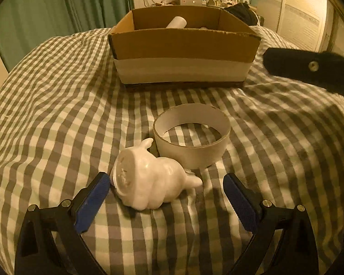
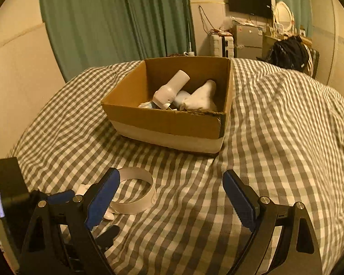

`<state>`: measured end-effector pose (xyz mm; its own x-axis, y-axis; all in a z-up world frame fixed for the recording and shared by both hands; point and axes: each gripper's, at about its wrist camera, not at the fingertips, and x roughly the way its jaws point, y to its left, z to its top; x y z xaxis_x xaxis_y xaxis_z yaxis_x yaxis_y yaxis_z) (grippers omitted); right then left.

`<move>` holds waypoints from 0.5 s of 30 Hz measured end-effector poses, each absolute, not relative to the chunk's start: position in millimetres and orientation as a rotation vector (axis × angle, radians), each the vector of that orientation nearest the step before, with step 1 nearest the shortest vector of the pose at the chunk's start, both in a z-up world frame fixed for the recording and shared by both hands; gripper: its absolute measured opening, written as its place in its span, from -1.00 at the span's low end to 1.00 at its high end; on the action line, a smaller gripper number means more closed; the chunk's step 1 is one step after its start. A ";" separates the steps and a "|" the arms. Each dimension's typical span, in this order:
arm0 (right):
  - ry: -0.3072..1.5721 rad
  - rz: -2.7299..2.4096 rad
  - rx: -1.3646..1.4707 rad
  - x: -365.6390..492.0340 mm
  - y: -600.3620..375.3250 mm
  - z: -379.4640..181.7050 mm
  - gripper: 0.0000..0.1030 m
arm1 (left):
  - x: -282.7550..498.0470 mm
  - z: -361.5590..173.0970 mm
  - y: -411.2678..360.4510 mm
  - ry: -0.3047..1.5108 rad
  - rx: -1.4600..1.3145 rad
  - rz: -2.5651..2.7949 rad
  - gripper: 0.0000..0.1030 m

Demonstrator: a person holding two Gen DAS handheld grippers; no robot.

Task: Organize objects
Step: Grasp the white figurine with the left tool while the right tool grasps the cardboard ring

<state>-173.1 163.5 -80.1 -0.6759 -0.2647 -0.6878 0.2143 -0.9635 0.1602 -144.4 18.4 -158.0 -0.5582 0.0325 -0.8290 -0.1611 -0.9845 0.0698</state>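
A white ceramic figurine (image 1: pixel 149 181) lies on its side on the checked bedspread, its flat base turned toward me. My left gripper (image 1: pixel 167 181) stands open around it, the left pad close to its base and the right pad well clear. Just behind it stands a wide white cardboard ring (image 1: pixel 191 135), also seen as the ring (image 2: pixel 137 192) in the right wrist view. My right gripper (image 2: pixel 172 183) hangs open over bare bedspread to the right of the ring. Further back sits the open cardboard box (image 1: pixel 183 43), the box (image 2: pixel 167 119) holding several white items.
The other gripper's black finger (image 1: pixel 309 66) reaches in at the right of the left wrist view. A green curtain (image 2: pixel 116 23) hangs behind the bed. A dark bag (image 2: pixel 288 52) and cluttered furniture stand at the far right. The bedspread (image 2: pixel 275 137) bulges right of the box.
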 end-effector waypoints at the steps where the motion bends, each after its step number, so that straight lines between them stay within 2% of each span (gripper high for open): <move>1: -0.108 -2.655 1.111 -173.6 164.8 -80.7 0.77 | -147.4 -160.8 19.1 0.217 -1.431 2.668 0.92; 3: -0.131 -2.656 1.119 -174.5 167.1 -82.5 0.77 | -150.3 -164.2 19.3 0.232 -1.452 2.670 0.67; 5: -0.146 -2.657 1.121 -174.9 168.1 -82.8 0.77 | -150.7 -164.7 17.6 0.234 -1.461 2.681 0.56; 15: -0.165 -2.652 1.138 -176.4 168.4 -87.3 0.77 | -131.3 -129.5 -1.8 0.108 -1.356 2.758 0.48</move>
